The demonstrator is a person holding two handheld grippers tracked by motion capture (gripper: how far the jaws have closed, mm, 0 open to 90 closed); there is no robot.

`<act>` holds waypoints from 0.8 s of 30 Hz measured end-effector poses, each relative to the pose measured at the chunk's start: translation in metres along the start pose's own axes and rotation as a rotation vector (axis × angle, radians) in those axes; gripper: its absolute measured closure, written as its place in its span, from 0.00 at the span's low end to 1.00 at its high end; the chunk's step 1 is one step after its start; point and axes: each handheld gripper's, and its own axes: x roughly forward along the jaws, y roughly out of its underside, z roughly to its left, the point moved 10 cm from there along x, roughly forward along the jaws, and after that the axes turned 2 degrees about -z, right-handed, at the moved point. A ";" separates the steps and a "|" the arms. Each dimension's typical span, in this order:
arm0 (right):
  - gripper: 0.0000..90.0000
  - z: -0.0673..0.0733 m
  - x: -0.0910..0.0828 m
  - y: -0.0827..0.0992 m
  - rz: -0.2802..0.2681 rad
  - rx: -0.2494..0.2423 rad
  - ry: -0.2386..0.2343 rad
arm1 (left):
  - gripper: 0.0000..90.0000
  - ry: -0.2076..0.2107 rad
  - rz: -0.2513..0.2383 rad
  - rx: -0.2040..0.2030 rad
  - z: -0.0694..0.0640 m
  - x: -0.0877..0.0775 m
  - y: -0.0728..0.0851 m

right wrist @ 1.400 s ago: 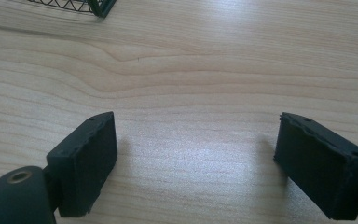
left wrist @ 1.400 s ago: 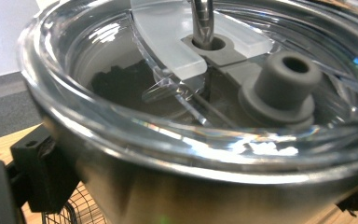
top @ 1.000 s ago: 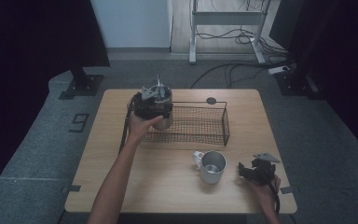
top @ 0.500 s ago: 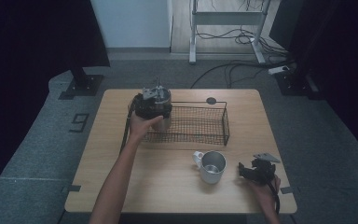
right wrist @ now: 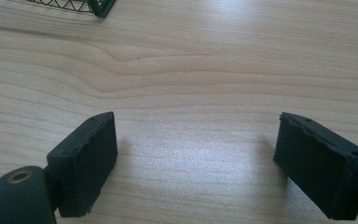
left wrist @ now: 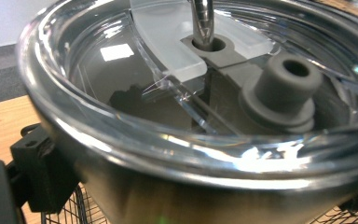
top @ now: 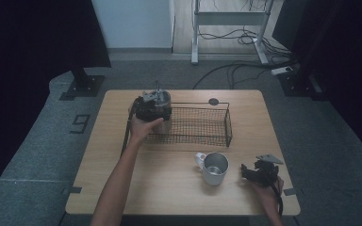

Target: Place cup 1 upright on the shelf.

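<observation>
Over at the table's ten o'clock, the left gripper [top: 153, 107] has its jaws clamped round a steel tumbler [top: 159, 109], which sits at the left end of the wire basket [top: 202, 125], though whether it rests on the mesh or hangs just above it I cannot tell. From the left gripper view we get the clear lid [left wrist: 177, 60] right up close, a metal straw [left wrist: 203, 21] poking through its slot and a grey rubber plug [left wrist: 279, 88] beside it. That polished steel wall looks slippery and rigid, probably light if empty; the lid seems only pressed on, so I'd judge the body below the rim is the place to grip, never the straw. Moving toward centre, a metal mug [top: 213, 167] stands upright on the bare table [top: 122, 188] at about five o'clock, handle pointing to nine o'clock, just in front of the basket. And at four o'clock the right gripper [top: 259, 172] sits low near the table edge, jaws spread wide with nothing between them, just wood grain below in the right gripper view.
</observation>
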 end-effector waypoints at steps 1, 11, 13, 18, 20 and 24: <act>0.14 0.000 0.000 0.000 0.000 0.000 0.000 | 0.05 0.000 0.000 0.000 0.000 0.001 0.001; 0.14 0.000 0.000 0.000 0.000 0.000 0.000 | 0.05 0.005 0.018 -0.002 -0.003 0.008 0.009; 0.14 0.000 0.000 0.000 0.000 0.000 0.000 | 0.05 0.004 0.021 -0.002 -0.003 0.009 0.010; 0.14 0.000 0.000 0.000 0.000 0.001 0.000 | 0.05 0.003 0.029 -0.004 -0.002 0.011 0.014; 0.14 0.000 0.000 0.000 0.000 0.000 0.000 | 0.05 0.002 0.031 -0.005 -0.002 0.012 0.016; 0.14 0.000 0.000 0.000 0.000 0.000 0.000 | 0.05 -0.002 0.035 -0.010 -0.002 0.015 0.018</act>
